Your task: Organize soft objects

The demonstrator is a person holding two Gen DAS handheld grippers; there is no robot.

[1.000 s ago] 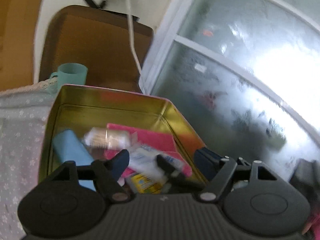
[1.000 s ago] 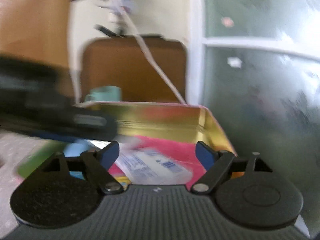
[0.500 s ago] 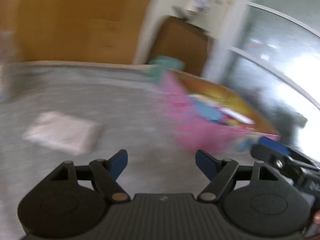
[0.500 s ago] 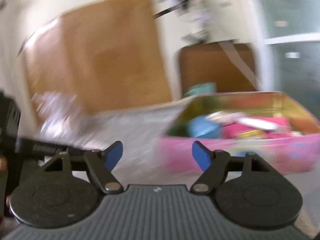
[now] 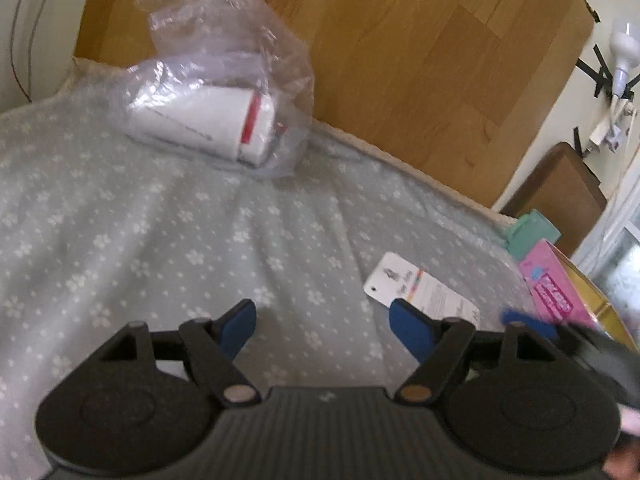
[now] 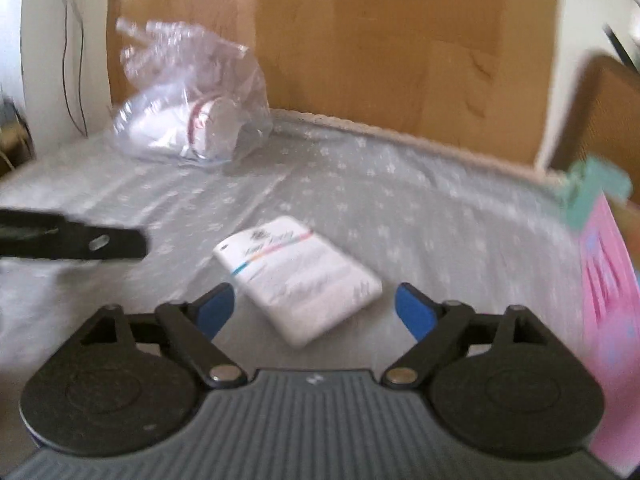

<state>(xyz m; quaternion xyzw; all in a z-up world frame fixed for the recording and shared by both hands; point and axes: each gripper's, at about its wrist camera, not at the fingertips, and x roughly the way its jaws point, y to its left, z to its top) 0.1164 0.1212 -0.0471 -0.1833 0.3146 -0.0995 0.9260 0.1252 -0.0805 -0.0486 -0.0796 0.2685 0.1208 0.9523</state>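
A white tissue pack point(image 6: 298, 278) lies flat on the grey flowered cloth point(image 6: 380, 184), just ahead of my open, empty right gripper point(image 6: 316, 312). The pack also shows in the left wrist view point(image 5: 420, 290), ahead and right of my open, empty left gripper point(image 5: 324, 326). A clear plastic bag with white paper cups point(image 5: 224, 108) lies at the far left of the cloth, also in the right wrist view point(image 6: 192, 128). The pink tin box point(image 5: 560, 292) stands at the right edge, also in the right wrist view point(image 6: 608, 292).
A teal cup point(image 5: 534, 234) stands behind the pink box. A wooden board point(image 5: 400, 60) stands along the far edge of the cloth. A brown chair back point(image 5: 560, 188) is at the right. The left gripper's finger point(image 6: 80, 238) shows at the left of the right wrist view.
Both grippers have swung left, away from over the pink box, and now face the cloth with the tissue pack and the cup bag. Both stay open and empty.
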